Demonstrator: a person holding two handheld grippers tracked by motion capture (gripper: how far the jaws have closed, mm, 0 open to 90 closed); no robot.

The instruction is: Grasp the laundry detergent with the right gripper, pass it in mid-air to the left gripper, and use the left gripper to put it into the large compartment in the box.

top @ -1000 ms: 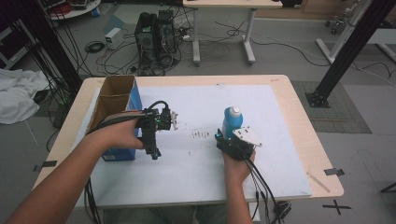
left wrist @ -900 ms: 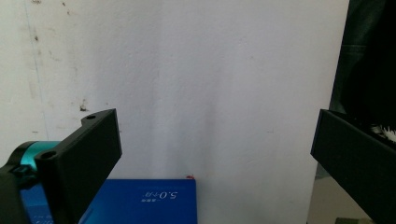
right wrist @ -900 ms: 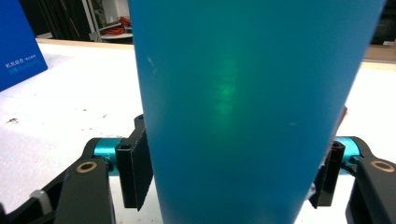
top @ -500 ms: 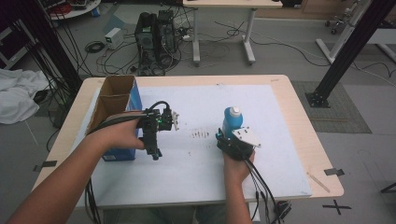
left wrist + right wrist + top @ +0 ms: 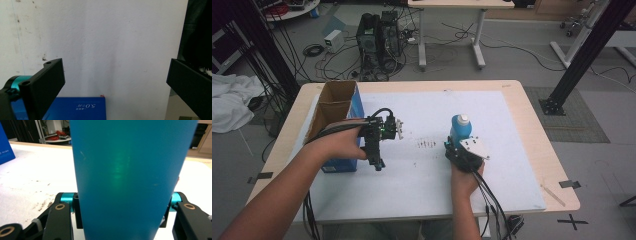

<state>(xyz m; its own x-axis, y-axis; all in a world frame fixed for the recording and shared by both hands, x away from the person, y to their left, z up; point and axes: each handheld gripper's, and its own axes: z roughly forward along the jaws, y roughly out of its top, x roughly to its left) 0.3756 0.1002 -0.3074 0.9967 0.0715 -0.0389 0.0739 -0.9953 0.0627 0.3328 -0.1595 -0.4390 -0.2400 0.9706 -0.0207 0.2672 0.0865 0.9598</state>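
Note:
A blue bottle with a white cap stands upright on the white mat, right of centre. My right gripper is shut on its lower body from the near side. In the right gripper view the bottle sits pressed between both jaws of the right gripper. My left gripper hovers over the mat beside the blue box, held by a hand. Seen in the left gripper view, the left gripper is wide open over bare mat, with nothing between its jaws.
An open cardboard-lined blue box stands at the mat's left edge. Dark specks lie on the mat between the grippers. The wooden table rim runs around the mat. Cables trail off the near edge.

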